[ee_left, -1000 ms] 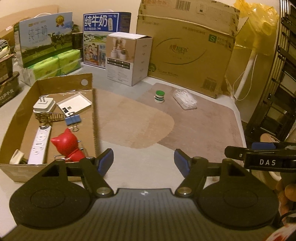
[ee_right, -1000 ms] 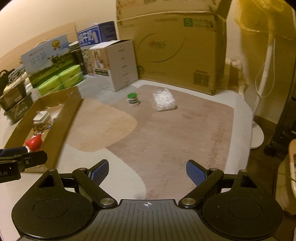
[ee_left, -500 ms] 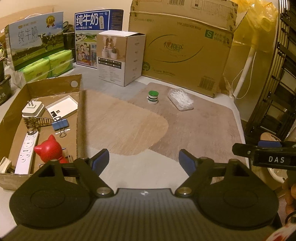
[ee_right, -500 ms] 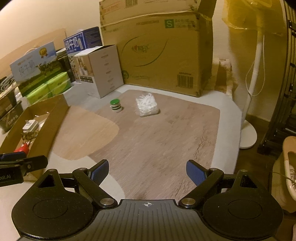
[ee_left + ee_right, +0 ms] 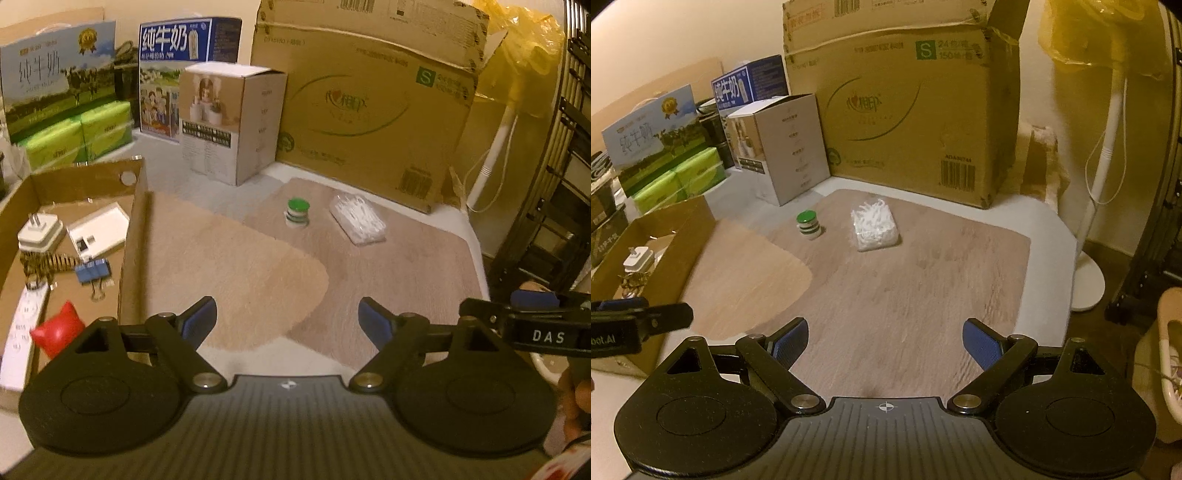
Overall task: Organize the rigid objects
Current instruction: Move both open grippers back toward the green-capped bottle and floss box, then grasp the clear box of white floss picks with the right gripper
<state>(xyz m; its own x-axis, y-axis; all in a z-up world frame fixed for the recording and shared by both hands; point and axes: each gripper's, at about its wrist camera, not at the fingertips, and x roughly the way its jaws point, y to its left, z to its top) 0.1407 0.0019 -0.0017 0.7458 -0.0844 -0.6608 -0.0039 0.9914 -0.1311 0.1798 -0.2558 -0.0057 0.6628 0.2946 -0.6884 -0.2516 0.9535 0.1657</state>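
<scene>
A green-capped small jar [image 5: 296,213] [image 5: 809,224] and a clear bag of white picks [image 5: 357,220] [image 5: 874,230] lie on the mat, far ahead of both grippers. A shallow cardboard tray [image 5: 133,236] [image 5: 681,236] at the left holds a white plug [image 5: 38,229], a white card [image 5: 99,230], a blue binder clip [image 5: 93,271], a red cat figure [image 5: 57,328] and a white power strip [image 5: 20,332]. My left gripper [image 5: 287,323] is open and empty beside the tray's right wall. My right gripper [image 5: 885,339] is open and empty over the mat.
A large cardboard box [image 5: 369,110] [image 5: 901,107], a white carton [image 5: 231,122] and milk boxes [image 5: 59,88] stand at the back. A fan stand [image 5: 1089,284] and a dark rack [image 5: 554,184] are at the right. The mat [image 5: 905,280] lies between.
Both grippers have swung left and drawn nearer; the jar and bag look closer. The tray shifted left in the left wrist view, then partly back. Both jaws stay open.
</scene>
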